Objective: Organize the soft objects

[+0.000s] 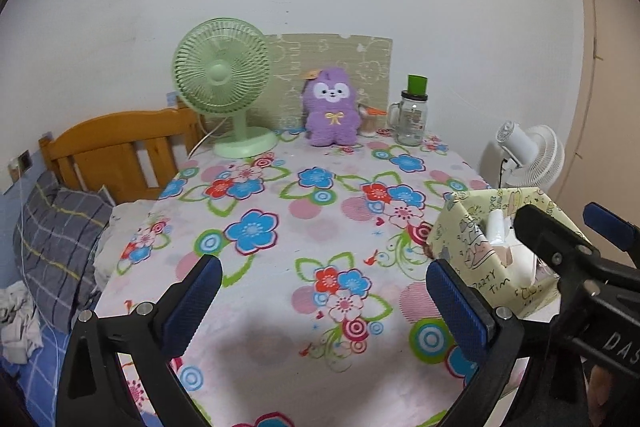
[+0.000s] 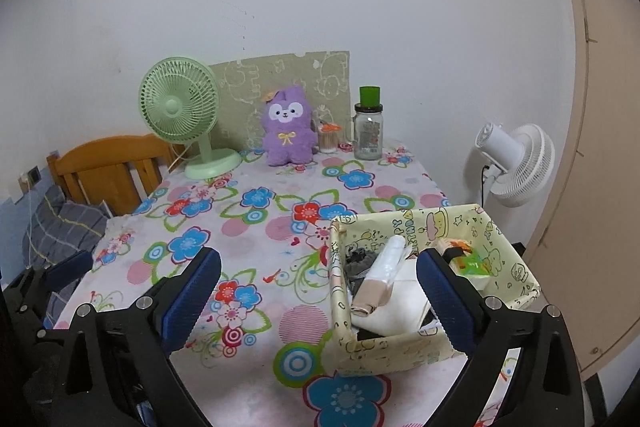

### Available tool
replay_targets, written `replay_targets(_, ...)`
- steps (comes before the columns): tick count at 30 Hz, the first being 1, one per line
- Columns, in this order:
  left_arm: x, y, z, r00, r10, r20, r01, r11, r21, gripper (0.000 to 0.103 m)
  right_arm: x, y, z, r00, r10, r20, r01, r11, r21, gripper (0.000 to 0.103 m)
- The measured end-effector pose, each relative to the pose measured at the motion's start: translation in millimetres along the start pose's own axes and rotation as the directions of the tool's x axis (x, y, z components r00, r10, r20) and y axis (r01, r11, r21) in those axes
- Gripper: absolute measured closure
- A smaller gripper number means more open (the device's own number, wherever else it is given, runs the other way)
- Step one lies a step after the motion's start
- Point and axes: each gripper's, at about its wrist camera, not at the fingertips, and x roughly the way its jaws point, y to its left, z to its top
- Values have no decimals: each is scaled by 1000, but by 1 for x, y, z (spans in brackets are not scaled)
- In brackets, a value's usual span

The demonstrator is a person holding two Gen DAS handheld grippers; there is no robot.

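A purple plush toy (image 1: 330,107) (image 2: 287,131) sits upright at the far edge of the flower-print table (image 1: 280,227) (image 2: 256,227). A yellow cartoon-print box (image 2: 400,347) (image 1: 460,243) at the right front holds folded soft items: a white cloth (image 2: 396,311), a beige roll (image 2: 372,295), a dark sock (image 2: 360,263). My left gripper (image 1: 324,299) is open and empty above the table's front. My right gripper (image 2: 320,295) is open and empty; its right finger (image 2: 444,299) is over the box. It also shows in the left wrist view (image 1: 572,239).
A green desk fan (image 1: 224,83) (image 2: 180,111) stands at the back left, a glass jar with green lid (image 1: 412,115) (image 2: 369,127) at the back right. A white fan (image 2: 516,163) stands right of the table, a wooden bed frame (image 1: 116,147) with bedding left.
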Motion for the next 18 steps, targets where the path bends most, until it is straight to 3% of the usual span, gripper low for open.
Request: replay_targets(18,-32,7,8,997,16,71,-15,1000,-8,0,-29,-11,3,996,-21,82,20,1000,19,0)
